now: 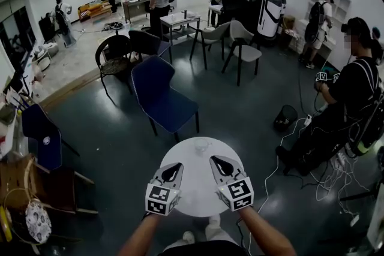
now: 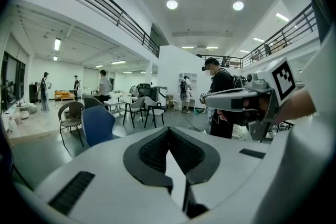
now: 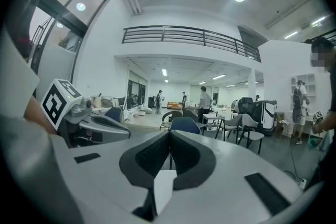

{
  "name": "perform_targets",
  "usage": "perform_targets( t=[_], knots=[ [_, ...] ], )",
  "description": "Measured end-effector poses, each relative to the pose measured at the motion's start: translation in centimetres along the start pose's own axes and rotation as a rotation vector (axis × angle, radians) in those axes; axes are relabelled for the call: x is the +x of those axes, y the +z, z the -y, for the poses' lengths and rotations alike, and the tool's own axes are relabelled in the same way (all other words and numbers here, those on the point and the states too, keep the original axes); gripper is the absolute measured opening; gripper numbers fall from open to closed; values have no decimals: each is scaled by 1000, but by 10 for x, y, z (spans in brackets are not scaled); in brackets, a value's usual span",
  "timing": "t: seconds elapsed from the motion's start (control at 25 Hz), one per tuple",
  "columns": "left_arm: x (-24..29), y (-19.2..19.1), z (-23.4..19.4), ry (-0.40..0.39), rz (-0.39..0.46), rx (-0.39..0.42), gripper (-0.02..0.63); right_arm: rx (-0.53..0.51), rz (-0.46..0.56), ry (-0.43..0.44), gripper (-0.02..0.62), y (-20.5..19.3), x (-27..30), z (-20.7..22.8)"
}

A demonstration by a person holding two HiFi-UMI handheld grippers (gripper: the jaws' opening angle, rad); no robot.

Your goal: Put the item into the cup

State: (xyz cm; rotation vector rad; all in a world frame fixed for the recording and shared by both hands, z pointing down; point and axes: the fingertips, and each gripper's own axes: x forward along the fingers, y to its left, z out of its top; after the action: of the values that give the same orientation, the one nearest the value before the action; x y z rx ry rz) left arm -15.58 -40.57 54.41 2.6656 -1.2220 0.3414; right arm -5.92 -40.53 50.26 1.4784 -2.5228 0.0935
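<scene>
In the head view a small round white table (image 1: 195, 198) stands just in front of me. A pale, see-through cup (image 1: 201, 144) sits near its far edge; I cannot make out what is in it. My left gripper (image 1: 174, 168) and right gripper (image 1: 217, 162) hover side by side above the table, tips pointing away from me. Both are shut with nothing between the jaws. The left gripper view shows its pads (image 2: 157, 152) meeting, with the right gripper (image 2: 247, 101) beside it. The right gripper view shows its own closed pads (image 3: 185, 157) and the left gripper (image 3: 92, 126). No loose item is visible.
A blue chair (image 1: 162, 96) stands just beyond the table. A black bin (image 1: 285, 117) and cables (image 1: 336, 180) lie on the floor to the right, near a person in black (image 1: 351, 99). Wooden furniture (image 1: 36, 183) and another blue chair (image 1: 42, 138) are at the left.
</scene>
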Motion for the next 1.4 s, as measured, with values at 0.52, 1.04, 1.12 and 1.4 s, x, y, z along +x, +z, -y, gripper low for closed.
perform_targets(
  t=[0.52,1.04,1.12,1.4],
  knots=[
    [-66,4,31,-50,61,-14,17,9,15,-57,17,0,-39,-31],
    [-84,34,64,-20,118,12,17,0,66,-37,17,21,-74,-32],
    [-87,36,75,-17,118,5,17,3,72,-34,17,22,-86,-30],
    [-105,43,120,-15,138,-39,17,4,80,-37,17,20,-140,-26]
  ],
)
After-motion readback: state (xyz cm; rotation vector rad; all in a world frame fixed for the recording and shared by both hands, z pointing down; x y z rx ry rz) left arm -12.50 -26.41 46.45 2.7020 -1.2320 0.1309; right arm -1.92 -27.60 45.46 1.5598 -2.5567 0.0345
